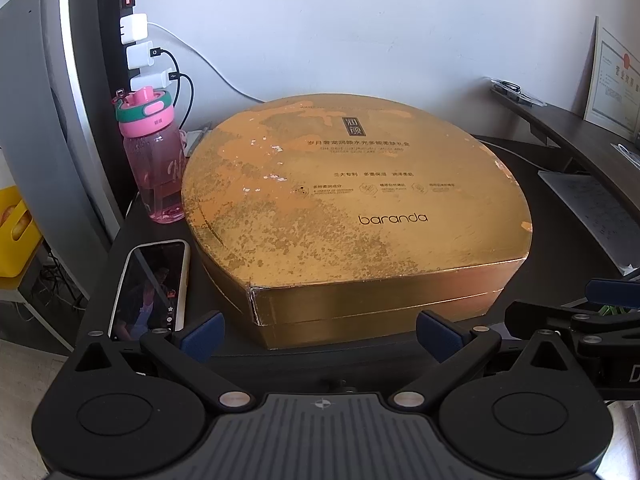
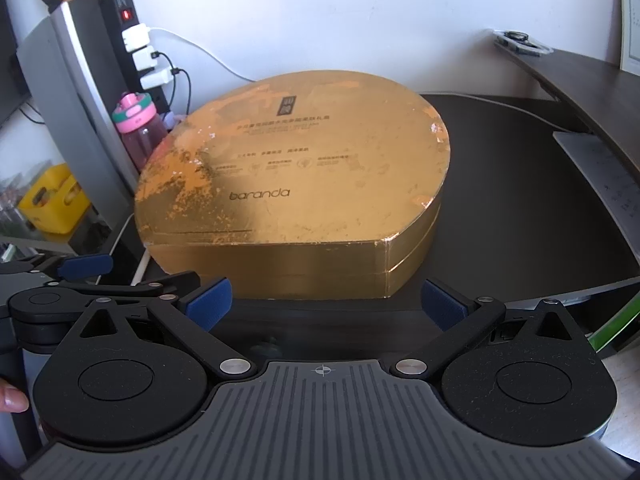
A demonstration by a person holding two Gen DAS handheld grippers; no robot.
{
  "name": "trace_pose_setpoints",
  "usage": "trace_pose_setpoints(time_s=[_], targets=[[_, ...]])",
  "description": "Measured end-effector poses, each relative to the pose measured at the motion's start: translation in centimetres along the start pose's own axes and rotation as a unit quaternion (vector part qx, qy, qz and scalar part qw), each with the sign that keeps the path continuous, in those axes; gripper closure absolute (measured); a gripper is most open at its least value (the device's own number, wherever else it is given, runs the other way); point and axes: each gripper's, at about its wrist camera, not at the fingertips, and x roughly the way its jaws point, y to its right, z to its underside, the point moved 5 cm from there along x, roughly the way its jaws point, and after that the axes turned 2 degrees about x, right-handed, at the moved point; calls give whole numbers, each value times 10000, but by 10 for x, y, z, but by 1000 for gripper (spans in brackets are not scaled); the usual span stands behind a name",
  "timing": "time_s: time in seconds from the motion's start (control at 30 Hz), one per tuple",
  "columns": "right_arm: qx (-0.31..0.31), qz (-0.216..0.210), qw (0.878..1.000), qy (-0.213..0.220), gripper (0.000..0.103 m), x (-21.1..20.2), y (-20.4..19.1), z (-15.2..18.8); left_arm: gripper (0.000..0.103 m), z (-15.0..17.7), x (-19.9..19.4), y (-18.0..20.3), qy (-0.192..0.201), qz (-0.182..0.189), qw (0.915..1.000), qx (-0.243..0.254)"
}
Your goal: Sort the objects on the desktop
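Gold and worn, the box [image 1: 352, 216] lay flat on the dark desk [image 1: 568, 216], lid on, marked "baranda". A pink bottle [image 1: 154, 156] stood upright just beside its far left edge; a phone [image 1: 154, 288] lay face up just beside its near left side. The left gripper [image 1: 320, 332] and right gripper [image 2: 326, 302] hung side by side before the box's front wall, jaws wide, holding nothing.

It looked like an office, dark curved wooden desk [image 1: 560, 216], framed business certificate [image 1: 614, 80] against the white wall, black power strip [image 1: 127, 4] full of chargers, printed papers [image 1: 592, 208].
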Motion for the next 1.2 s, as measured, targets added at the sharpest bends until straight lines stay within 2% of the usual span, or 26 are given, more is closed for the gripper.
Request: trace_pose_setpoints(time_s=[1.2], targets=[[83, -63, 9999, -2, 0, 3, 6, 3, 1, 0, 1, 5, -49, -59, 10000, 40]])
